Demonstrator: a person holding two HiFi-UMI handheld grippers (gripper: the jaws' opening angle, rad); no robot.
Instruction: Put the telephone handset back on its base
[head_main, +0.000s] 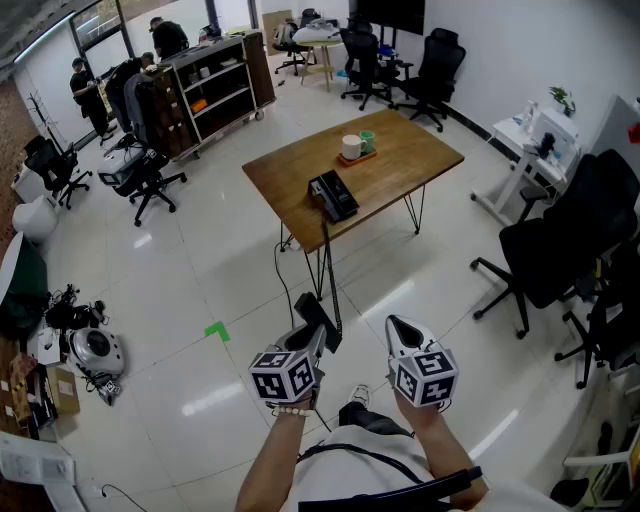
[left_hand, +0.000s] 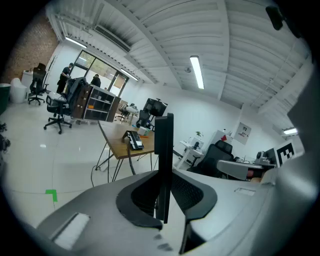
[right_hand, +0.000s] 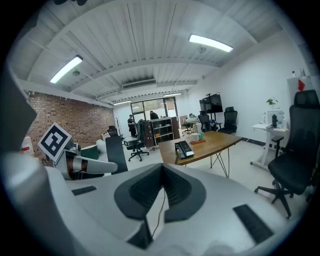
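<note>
The black telephone handset (head_main: 318, 320) is clamped in my left gripper (head_main: 311, 340), low in front of the person, well short of the table. In the left gripper view the handset (left_hand: 163, 150) stands upright between the dark pads (left_hand: 142, 192). Its cord (head_main: 279, 268) trails down from the wooden table (head_main: 400, 150). On that table lies the black telephone base (head_main: 333, 195), small and distant as the base (left_hand: 134, 140) and base (right_hand: 183, 148) in both gripper views. My right gripper (head_main: 403, 336) hangs beside the left one, jaws together and empty; right gripper (right_hand: 162, 172).
A white cup and a green cup (head_main: 357, 147) sit on the table's far side. Black office chairs (head_main: 555, 250) stand to the right, and another chair (head_main: 150, 175) and a shelf unit (head_main: 215, 90) to the left. Green tape (head_main: 217, 331) marks the floor; clutter (head_main: 90, 350) lies far left.
</note>
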